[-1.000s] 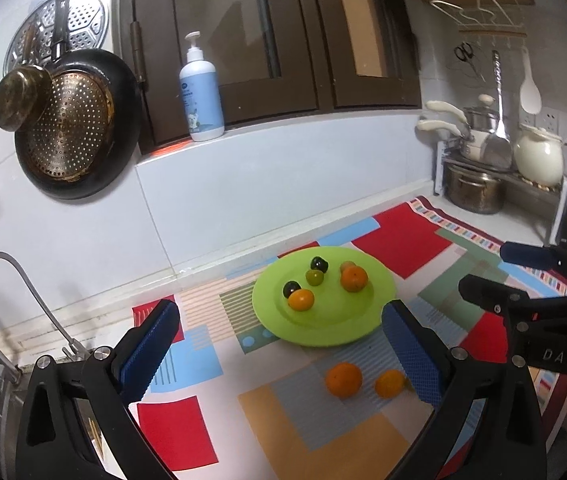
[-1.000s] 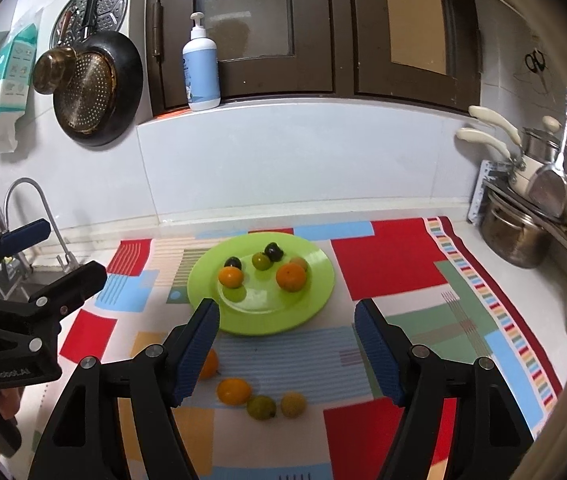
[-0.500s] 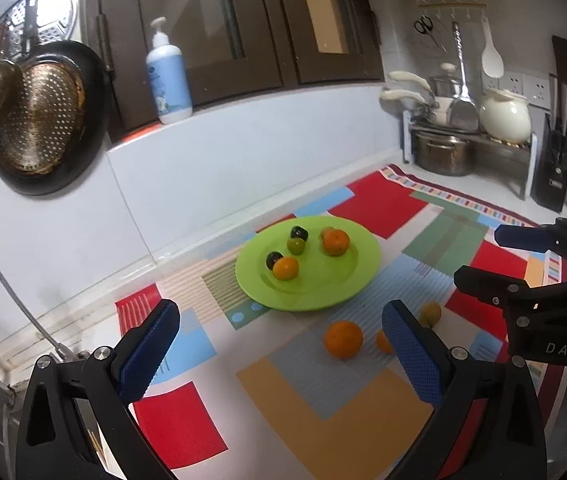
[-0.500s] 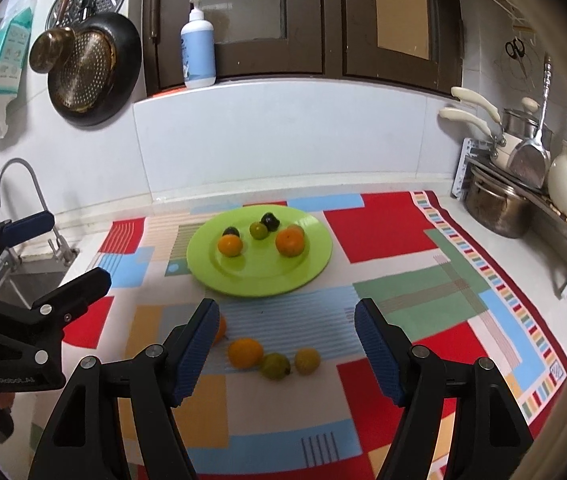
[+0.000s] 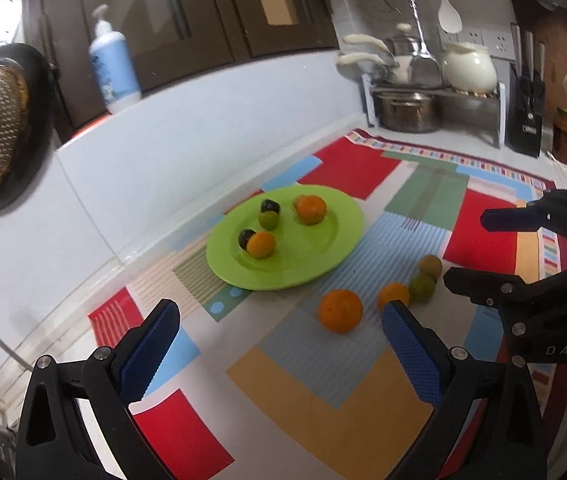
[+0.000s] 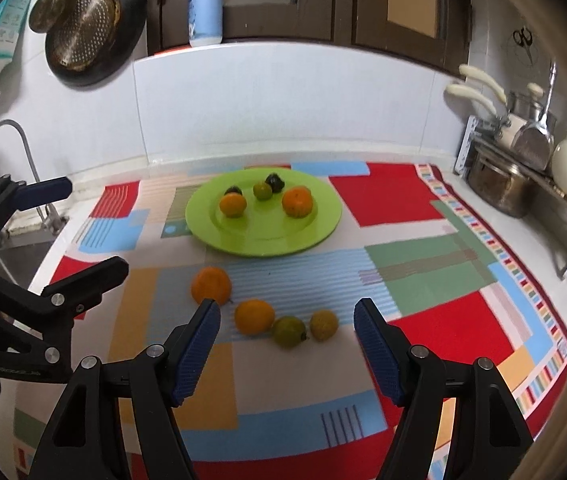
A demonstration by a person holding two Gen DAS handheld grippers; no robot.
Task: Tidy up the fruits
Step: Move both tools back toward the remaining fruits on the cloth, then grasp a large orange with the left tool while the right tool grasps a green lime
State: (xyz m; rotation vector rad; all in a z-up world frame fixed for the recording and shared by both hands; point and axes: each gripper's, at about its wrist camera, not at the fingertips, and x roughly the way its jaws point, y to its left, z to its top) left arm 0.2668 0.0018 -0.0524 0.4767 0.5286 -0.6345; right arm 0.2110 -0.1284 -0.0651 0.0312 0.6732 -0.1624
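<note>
A green plate [image 6: 323, 224] [image 5: 323, 256] on the patchwork mat holds two oranges, a green fruit and two dark fruits. In front of it on the mat lie a large orange [image 6: 211, 285] [image 5: 340, 311], a smaller orange [image 6: 254, 316] [image 5: 393, 293], a green fruit [image 6: 289, 332] [image 5: 422, 287] and a yellowish fruit [image 6: 323, 324] [image 5: 430, 266]. My right gripper [image 6: 287, 354] is open and empty, just in front of the loose fruits. My left gripper [image 5: 279, 354] is open and empty, left of them. Each gripper shows in the other's view.
A sink with a tap [image 6: 7, 140] lies at the left. A rack with pots [image 6: 499, 184] and a white kettle [image 5: 469, 68] stands at the right. A pan [image 6: 91, 32] hangs on the wall; a soap bottle [image 6: 204, 4] stands on the ledge.
Both grippers have dropped lower and moved closer to the mat. The loose fruits now sit nearer to the right gripper's fingers. Both stay open.
</note>
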